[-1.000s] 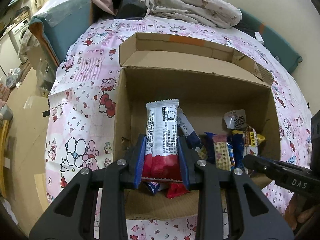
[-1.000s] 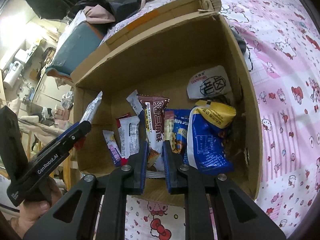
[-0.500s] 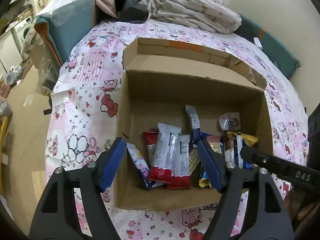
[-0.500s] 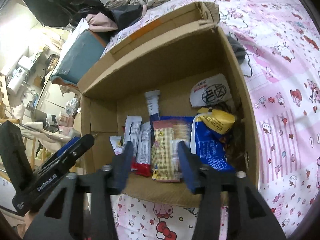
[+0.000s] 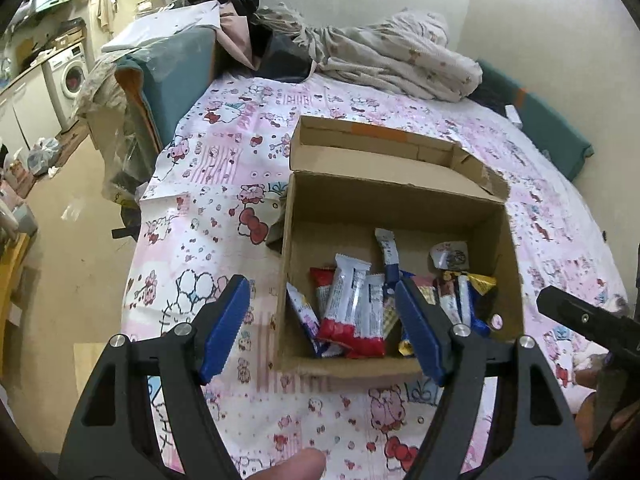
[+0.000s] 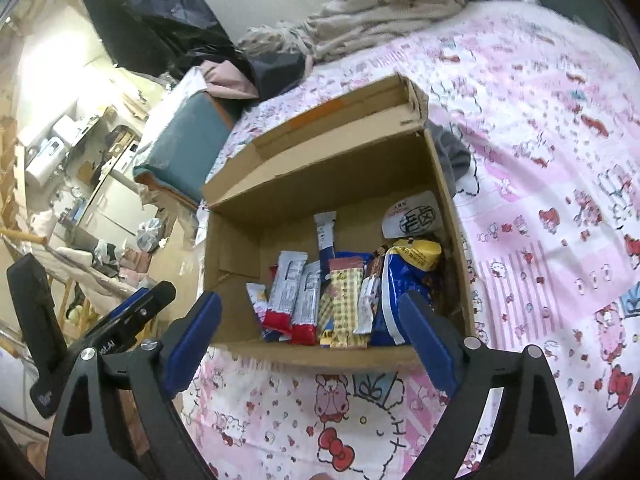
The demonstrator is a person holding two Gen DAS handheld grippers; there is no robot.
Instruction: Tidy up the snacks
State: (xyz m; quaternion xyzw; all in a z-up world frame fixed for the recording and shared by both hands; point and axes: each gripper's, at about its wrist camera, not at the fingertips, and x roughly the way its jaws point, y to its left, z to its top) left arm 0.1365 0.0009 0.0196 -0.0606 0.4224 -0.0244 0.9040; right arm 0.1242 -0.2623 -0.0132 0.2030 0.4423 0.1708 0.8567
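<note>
Here, both tongs spread wide and gripping nothing: left black gripper with blue pads (image 5: 322,326) and right black gripper with blue pads (image 6: 310,338) hovering above the near edge of an open brown cardboard box (image 5: 404,204), clear of its walls. Inside, along the near wall, a row of snacks leaning side by side: two silver-and-red wrapped bars (image 5: 354,312) toward the left, a small purple-and-white packet (image 5: 304,316) touching them on the far left, a yellow checked packet (image 6: 346,304) in the middle, a blue bag with a yellow top (image 6: 404,276) on the right. Farther back, a slim blue-and-white stick packet (image 5: 389,254) tilted upright and a white round-cornered pouch with dark characters (image 6: 414,216) near the right wall. Box resting on a pink-and-white cartoon-print bedsheet (image 5: 224,184), with a crumpled beige floral blanket (image 5: 400,60) well beyond and a teal cushion (image 5: 176,76) at the bed's left edge. From the left wrist only: a white washing machine (image 5: 72,76) at far left and a fingertip (image 5: 292,466) at the bottom rim. From the right wrist only: a grey, cloth-like lump (image 6: 454,156), probably fabric though blurred, just beside the box's right wall. Near box wall partly hidden behind the blue pads in both views.
</note>
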